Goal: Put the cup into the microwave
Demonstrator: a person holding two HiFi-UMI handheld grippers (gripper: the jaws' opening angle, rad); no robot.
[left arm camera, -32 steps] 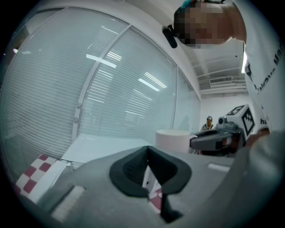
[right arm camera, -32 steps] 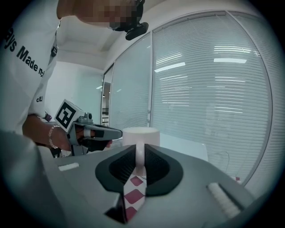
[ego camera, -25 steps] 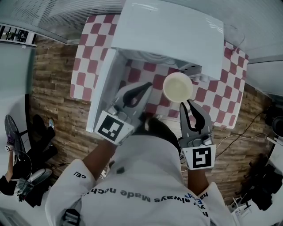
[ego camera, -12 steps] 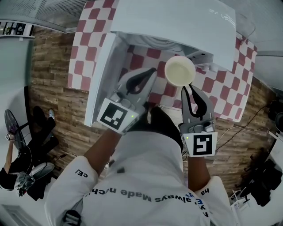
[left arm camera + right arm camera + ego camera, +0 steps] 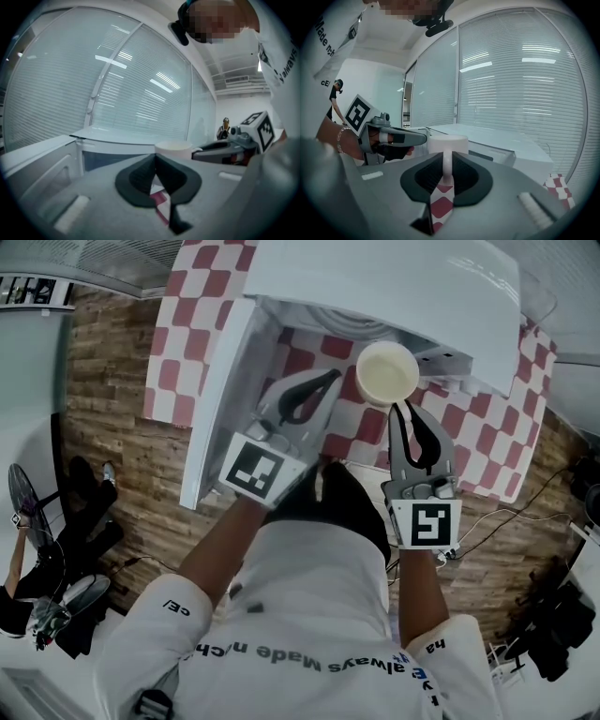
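Right gripper point(image 5: 402, 411) pinches upright cup point(image 5: 387, 373) (mouth up).

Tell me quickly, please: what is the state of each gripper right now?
Left gripper: closed, holding nothing.
Right gripper: closed, holding the cup by its handle.
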